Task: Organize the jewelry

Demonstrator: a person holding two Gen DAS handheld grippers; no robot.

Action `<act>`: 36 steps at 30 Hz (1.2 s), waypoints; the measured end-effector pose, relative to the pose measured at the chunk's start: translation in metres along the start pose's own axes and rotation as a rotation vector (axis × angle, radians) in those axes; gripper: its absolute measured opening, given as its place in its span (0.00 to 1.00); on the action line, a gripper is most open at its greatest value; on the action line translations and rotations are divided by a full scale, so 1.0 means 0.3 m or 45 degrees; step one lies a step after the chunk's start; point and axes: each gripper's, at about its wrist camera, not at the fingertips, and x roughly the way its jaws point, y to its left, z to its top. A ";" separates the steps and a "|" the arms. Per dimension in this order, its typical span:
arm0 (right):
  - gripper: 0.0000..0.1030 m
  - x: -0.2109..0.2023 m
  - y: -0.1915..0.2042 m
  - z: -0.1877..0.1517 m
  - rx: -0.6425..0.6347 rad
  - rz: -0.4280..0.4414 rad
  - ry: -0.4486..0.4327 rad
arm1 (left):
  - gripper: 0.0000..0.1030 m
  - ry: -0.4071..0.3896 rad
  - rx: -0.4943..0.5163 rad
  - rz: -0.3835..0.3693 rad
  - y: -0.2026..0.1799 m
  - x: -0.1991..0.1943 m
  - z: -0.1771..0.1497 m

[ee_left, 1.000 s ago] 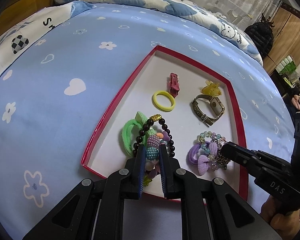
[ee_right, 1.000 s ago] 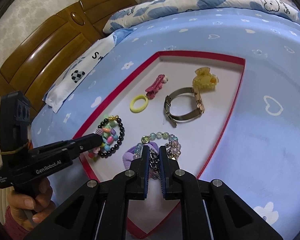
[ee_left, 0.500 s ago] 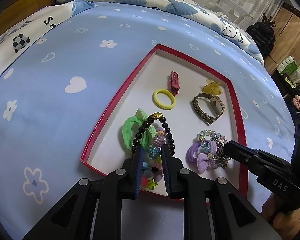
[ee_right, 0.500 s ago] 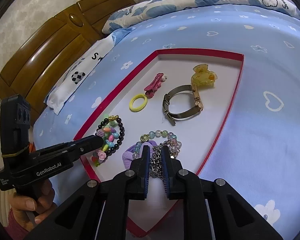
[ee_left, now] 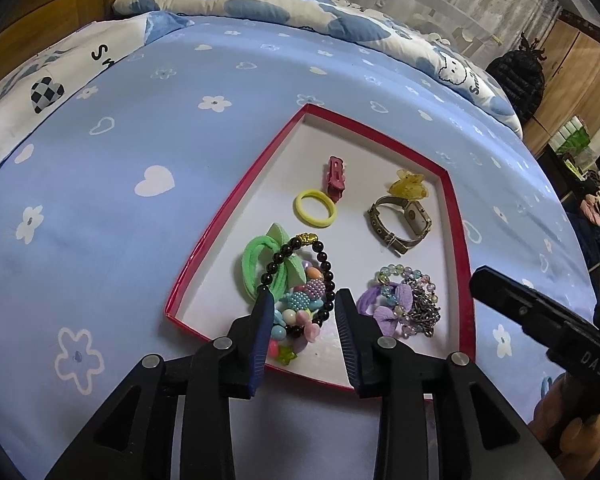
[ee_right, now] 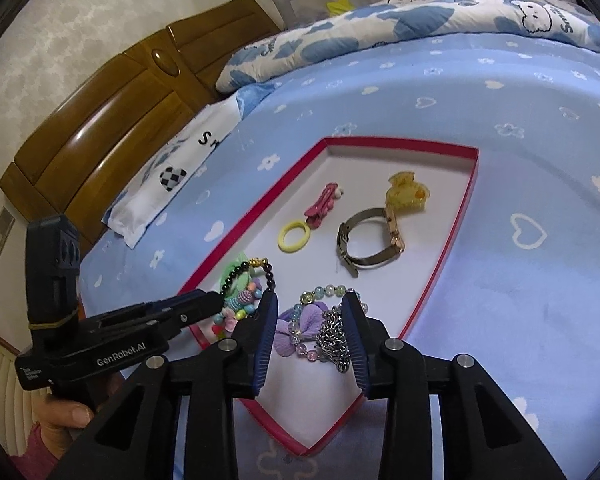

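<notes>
With both the left gripper (ee_left: 302, 312) and right gripper (ee_right: 310, 314) spread empty over tangled piles low in the frame, closing either risks snagging neighbouring bracelets (ee_left: 300, 276) together.

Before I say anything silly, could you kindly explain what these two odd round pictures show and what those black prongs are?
A person holds a handheld two-finger gripper in each hand, each carrying a fisheye camera looking along its fingers. One picture comes from the left gripper, the other from the right gripper. Both stand open, holding nothing. Below, on a blue bedsheet, lies a red-rimmed tray with a black bead bracelet, a green hair tie, a purple bow with chain, a yellow hair ring, a pink clip, a watch and a yellow claw clip.
</notes>
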 end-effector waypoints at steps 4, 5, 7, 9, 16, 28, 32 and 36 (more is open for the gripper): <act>0.39 -0.020 -0.004 0.003 0.006 -0.001 -0.022 | 0.34 -0.010 -0.007 -0.002 0.003 -0.024 -0.005; 0.40 -0.025 -0.006 0.003 0.009 -0.001 -0.027 | 0.37 -0.015 -0.012 -0.003 0.006 -0.031 -0.007; 0.44 -0.036 -0.010 -0.001 0.016 0.002 -0.038 | 0.43 -0.025 -0.022 -0.003 0.010 -0.047 -0.012; 0.47 -0.049 -0.013 -0.007 0.021 0.006 -0.050 | 0.54 -0.042 -0.035 -0.006 0.015 -0.070 -0.020; 0.67 -0.128 -0.024 -0.058 0.033 0.021 -0.128 | 0.79 -0.142 -0.079 -0.020 0.014 -0.173 -0.083; 0.77 -0.310 0.024 -0.126 -0.080 -0.077 -0.253 | 0.83 -0.227 -0.027 0.042 -0.039 -0.337 -0.176; 0.83 -0.394 0.077 -0.098 -0.149 -0.113 -0.312 | 0.86 -0.284 0.030 0.066 -0.080 -0.425 -0.176; 0.94 -0.475 0.137 -0.071 -0.216 -0.202 -0.399 | 0.99 -0.373 0.086 0.141 -0.127 -0.517 -0.200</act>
